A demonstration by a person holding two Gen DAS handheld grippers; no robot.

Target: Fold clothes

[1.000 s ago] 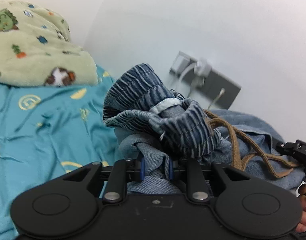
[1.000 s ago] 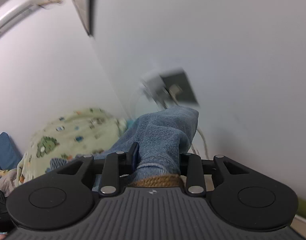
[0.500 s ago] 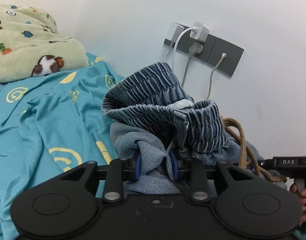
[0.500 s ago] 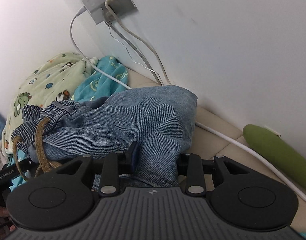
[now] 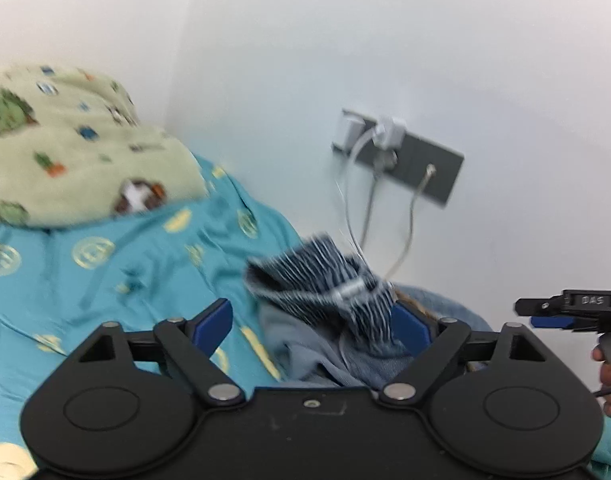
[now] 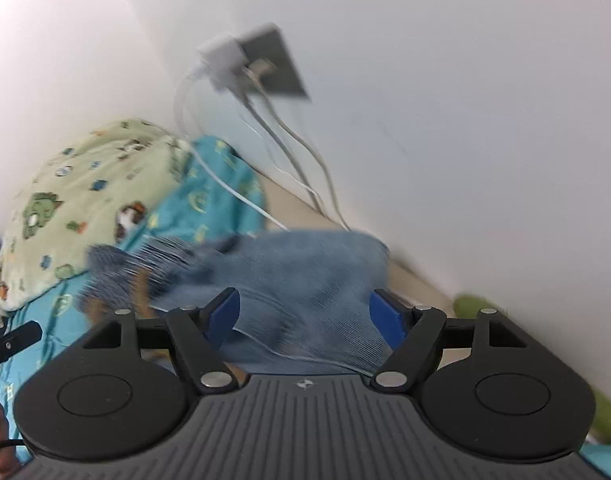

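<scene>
A pair of blue jeans (image 5: 357, 360) lies bunched on the teal bedsheet (image 5: 105, 280), its striped dark-blue waistband (image 5: 321, 280) turned up. My left gripper (image 5: 311, 324) hovers just over the bunch, its jaws opening wide; the cloth lies loose between the blue pads (image 5: 211, 322), which do not press on it. In the right wrist view the denim (image 6: 305, 268) spreads below my right gripper (image 6: 305, 316), whose jaws are also opening, with the fabric free of its pads (image 6: 385, 320). Both views are blurred by motion.
A white wall rises close behind with a grey socket panel (image 5: 425, 168), plugs and hanging cables (image 6: 305, 160). A green patterned blanket (image 5: 65, 152) is heaped at the left. A green object (image 6: 477, 304) lies by the wall. A person's hand (image 5: 609, 376) shows at the right edge.
Both grippers were shut on the jeans and have let go, their jaws swinging wide. The jeans have dropped onto the bed, and the left gripper has pulled up and back.
</scene>
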